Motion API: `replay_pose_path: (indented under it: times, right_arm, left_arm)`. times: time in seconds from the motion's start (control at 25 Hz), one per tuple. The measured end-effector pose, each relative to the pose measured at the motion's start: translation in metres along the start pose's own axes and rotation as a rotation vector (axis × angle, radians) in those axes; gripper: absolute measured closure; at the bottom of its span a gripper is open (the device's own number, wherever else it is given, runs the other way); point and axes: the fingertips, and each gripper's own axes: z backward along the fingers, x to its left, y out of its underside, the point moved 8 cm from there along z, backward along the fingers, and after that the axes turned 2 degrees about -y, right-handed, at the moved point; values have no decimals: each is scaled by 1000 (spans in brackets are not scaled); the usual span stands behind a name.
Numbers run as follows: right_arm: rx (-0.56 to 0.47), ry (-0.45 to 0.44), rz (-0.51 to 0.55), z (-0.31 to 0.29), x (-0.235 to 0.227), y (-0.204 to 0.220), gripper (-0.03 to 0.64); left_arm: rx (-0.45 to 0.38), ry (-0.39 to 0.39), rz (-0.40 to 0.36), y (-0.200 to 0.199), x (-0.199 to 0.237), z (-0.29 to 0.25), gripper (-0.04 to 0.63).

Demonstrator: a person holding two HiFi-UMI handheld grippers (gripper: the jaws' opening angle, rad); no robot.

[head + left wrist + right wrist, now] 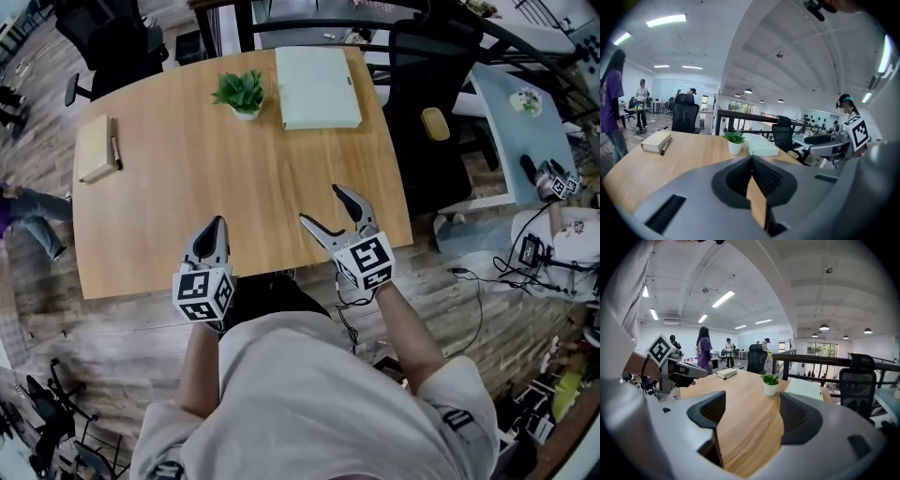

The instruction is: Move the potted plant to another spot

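Note:
The potted plant (240, 94), green leaves in a small white pot, stands at the far side of the wooden table (187, 197), well ahead of both grippers. It also shows as the plant (735, 142) in the left gripper view and as the plant (770, 383) in the right gripper view. My left gripper (216, 225) hovers over the table's near edge, its jaws shut with nothing between them (752, 161). My right gripper (321, 206) is to its right, jaws open and empty (752, 411), pointing toward the plant.
A pale green pad (317, 86) lies just right of the plant. A book with a pen (96, 147) lies at the table's far left. Black office chairs (427, 112) stand by the table. Cables (525, 258) lie on the floor at right. People stand in the background (704, 352).

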Motion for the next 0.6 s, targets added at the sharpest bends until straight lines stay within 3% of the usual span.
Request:
replay_pose_path:
  times: [0.28, 0.6]
  right_arm:
    - [54, -3, 16, -40, -20, 5, 195]
    - [106, -3, 26, -102, -37, -2, 183]
  left_arm:
    - [27, -20, 24, 10, 21, -25, 583]
    - [56, -18, 45, 4, 56, -61, 583]
